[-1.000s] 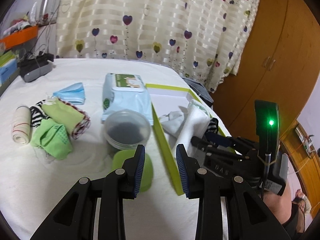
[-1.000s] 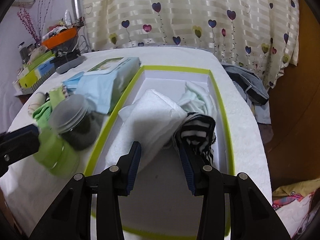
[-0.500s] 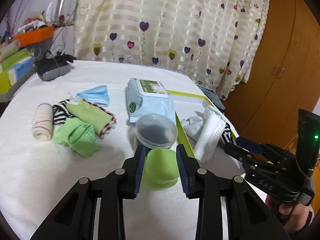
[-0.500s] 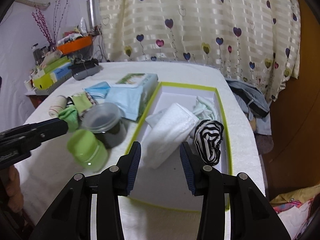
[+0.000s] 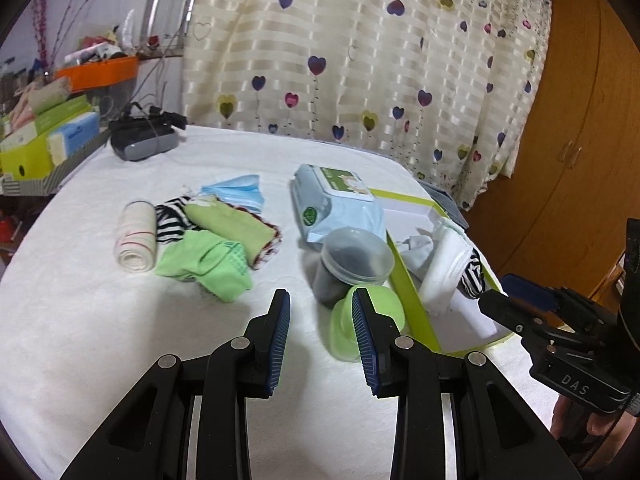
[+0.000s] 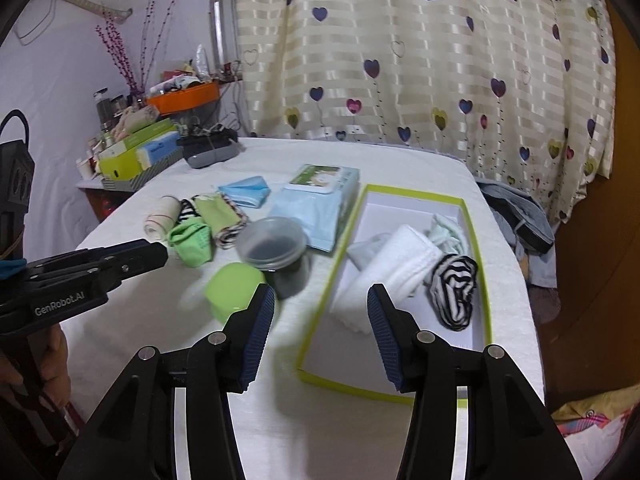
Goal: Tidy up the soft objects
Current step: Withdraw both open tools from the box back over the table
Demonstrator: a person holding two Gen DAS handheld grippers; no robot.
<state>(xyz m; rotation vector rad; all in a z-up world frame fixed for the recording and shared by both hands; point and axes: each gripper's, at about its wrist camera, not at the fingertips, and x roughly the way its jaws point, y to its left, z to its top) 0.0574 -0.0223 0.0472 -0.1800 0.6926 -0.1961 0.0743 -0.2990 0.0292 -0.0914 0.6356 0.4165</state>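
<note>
A white table (image 5: 100,340) before a heart-print curtain (image 5: 360,60). Both my tongs, left (image 5: 321,332) and right (image 6: 321,330), gape wide and empty. Soft, light green cloths (image 5: 208,258) lie left of the box (image 6: 404,394); I'd pinch a thick fold.

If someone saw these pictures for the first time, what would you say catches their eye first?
Probably the green-rimmed box on the white table's right side, holding a white towel and a striped sock. Left of it sits a heap of small cloths, with a wipes pack, a grey-lidded jar and a lime cup between. Both the left gripper and the right gripper hang open and empty.
</note>
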